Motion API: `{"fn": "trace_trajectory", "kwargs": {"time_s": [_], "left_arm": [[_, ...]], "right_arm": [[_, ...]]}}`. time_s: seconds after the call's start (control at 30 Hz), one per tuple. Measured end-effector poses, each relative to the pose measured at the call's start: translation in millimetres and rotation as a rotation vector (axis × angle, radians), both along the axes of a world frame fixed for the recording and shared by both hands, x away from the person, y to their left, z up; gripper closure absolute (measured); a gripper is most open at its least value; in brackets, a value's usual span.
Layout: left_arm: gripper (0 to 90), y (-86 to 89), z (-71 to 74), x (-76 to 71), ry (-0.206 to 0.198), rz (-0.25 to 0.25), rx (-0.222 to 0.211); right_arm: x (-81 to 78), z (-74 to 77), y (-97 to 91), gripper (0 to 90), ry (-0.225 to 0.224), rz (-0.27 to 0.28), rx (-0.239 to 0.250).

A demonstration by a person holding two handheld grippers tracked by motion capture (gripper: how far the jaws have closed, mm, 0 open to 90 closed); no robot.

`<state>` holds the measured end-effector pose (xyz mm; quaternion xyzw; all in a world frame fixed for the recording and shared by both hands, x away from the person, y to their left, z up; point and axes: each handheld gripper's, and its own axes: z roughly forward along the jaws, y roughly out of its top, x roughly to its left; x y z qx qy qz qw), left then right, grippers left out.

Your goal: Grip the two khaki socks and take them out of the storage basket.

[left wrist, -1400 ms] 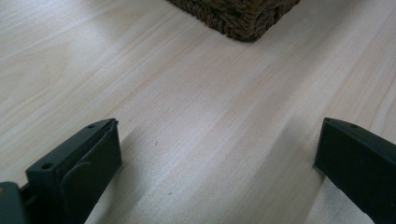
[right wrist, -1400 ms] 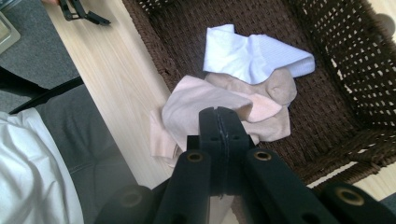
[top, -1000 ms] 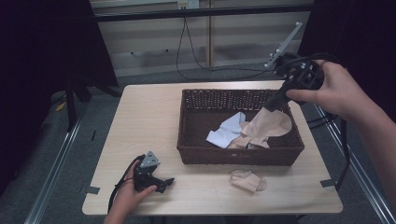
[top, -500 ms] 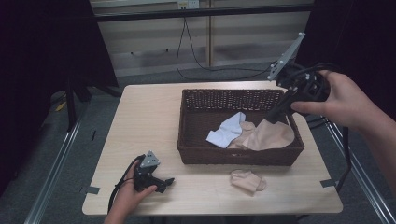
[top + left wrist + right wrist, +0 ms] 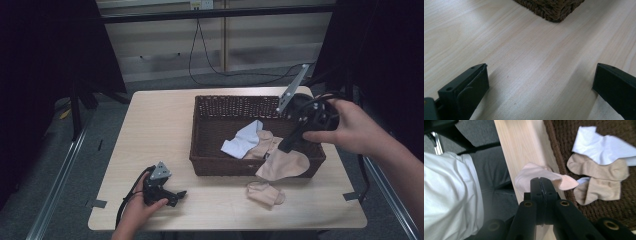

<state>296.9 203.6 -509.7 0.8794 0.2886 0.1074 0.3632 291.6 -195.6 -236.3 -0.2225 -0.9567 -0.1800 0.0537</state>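
No readable text, label, brand, number or sign from where I sit. Checked the worktop (image 5: 150, 130), the wicker basket (image 5: 210, 150) and the socks in the high view: all plain, no print. Left gripper view: bare wood grain, nothing written. Right gripper view: socks and basket weave carry no markings I can make out. Small pale fitting on the far wall (image 5: 198, 4) is too small and blurred to read.

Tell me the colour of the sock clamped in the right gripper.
Pale peach-beige. The sock pinched in the right gripper shows best in the right gripper view.
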Motion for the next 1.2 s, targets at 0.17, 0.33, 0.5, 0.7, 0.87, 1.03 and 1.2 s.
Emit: {"fn": "trace_trajectory", "kwargs": {"time_s": [0.17, 0.33, 0.5, 0.7, 0.87, 1.03, 1.2], "left_arm": [[0.0, 0.0, 0.0, 0.0, 0.000, 0.000, 0.000], [0.0, -0.2, -0.1, -0.2, 0.002, 0.002, -0.003], [0.0, -0.1, -0.1, -0.3, 0.004, 0.002, -0.002], [0.0, 0.4, 0.3, 0.1, 0.003, -0.006, 0.008], [0.0, 0.4, 0.3, 0.1, 0.003, -0.006, 0.007], [0.0, 0.4, 0.3, 0.1, 0.003, -0.006, 0.007], [0.0, 0.4, 0.3, 0.0, 0.003, -0.006, 0.008]], "right_arm": [[1.4, -21.6, 5.1, 90.0, 0.006, 0.009, -0.007], [1.4, -47.8, 12.1, 90.0, -0.004, 0.014, -0.024], [2.6, -76.1, 19.8, 89.9, -0.003, 0.024, -0.067], [7.1, -108.4, 26.2, 89.7, 0.009, 0.023, -0.131], [8.4, -123.6, 26.2, 82.7, 0.008, 0.024, -0.131], [5.3, -125.5, 25.0, 63.2, 0.004, 0.016, -0.114], [1.1, -123.5, 16.9, 46.6, -0.012, -0.004, -0.080]]}}
